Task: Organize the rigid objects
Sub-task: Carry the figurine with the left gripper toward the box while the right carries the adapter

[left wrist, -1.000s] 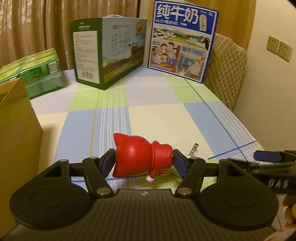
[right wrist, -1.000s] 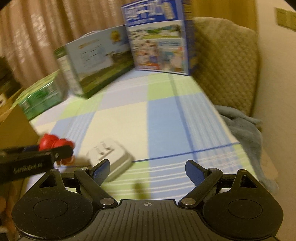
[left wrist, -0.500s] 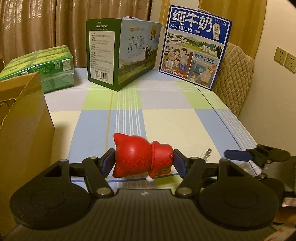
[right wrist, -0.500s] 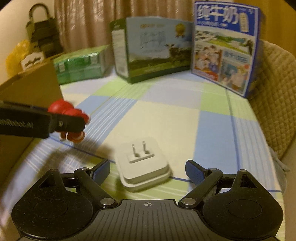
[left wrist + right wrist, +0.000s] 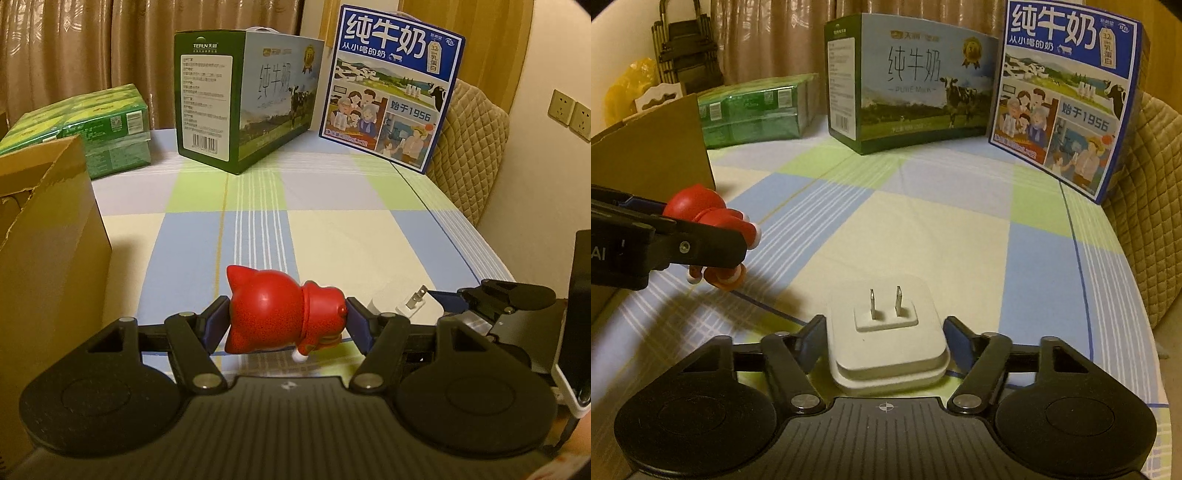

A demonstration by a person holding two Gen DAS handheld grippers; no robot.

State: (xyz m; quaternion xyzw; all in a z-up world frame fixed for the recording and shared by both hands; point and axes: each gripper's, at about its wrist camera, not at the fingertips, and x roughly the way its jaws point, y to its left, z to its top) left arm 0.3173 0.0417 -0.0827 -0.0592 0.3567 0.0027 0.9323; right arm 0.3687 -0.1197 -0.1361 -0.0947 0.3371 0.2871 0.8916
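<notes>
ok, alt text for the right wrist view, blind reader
A white plug adapter, prongs up, sits on a checked tablecloth between the right gripper's open fingers, which flank it closely. At left, the left gripper holds a red figurine above the cloth beside a cardboard box. Two milk cartons stand behind.

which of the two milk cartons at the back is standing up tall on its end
The blue milk carton on the right, beside the chair. It stands tall on end, while the green-edged milk carton left of it rests on its long side.
</notes>
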